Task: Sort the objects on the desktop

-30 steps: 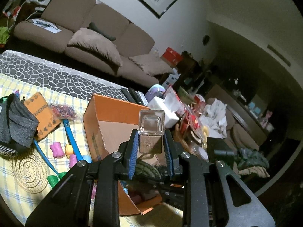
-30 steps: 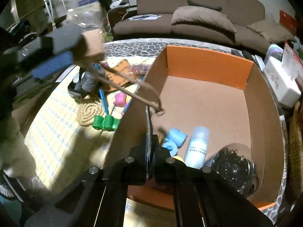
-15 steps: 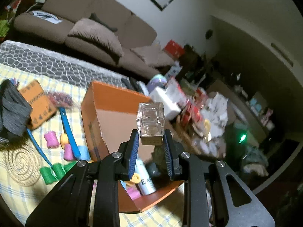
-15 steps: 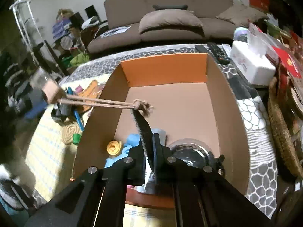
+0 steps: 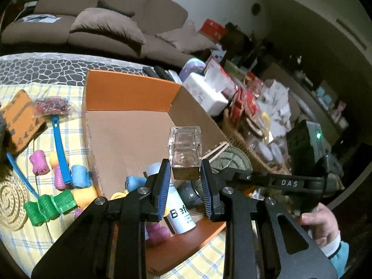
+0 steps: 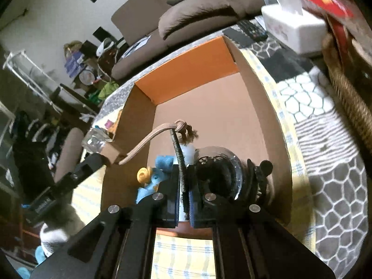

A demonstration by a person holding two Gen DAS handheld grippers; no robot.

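While both tools hang over the orange cardboard box [image 5: 125, 90], we judge the step in hand to be the placing of one more item among those already sorted. The left tongs [image 5: 186, 181] are pressed onto the wooden base of a small glass cube ornament [image 5: 185, 148], which stands upright between the blue pads above the near end of the box. The right tongs [image 6: 184, 200] are pressed together on a thin dark strip [image 6: 178, 160]; at its far tip this strip meets a knotted tan cord [image 6: 153, 137], and the cord runs slack to the left, back to the ornament's wooden base. Both tools therefore carry one item between them.

The ornament is a clear block with a smaller square form inside, on a light wood base. We cannot tell what the dark strip is.

Inside the box, at its near end, lie a white bottle [image 5: 179, 207], blue, yellow and pink rolls, and a dark glass globe [image 6: 216, 172]. On the yellow checked table [image 5: 23, 232] to the left remain green rolls [image 5: 50, 207], a blue strap [image 5: 59, 148] and a woven coaster [image 5: 10, 202].

The next move, in our judgement, calls for lowering both tools together into free floor space, then releasing. The glass could strike the globe if dropped.
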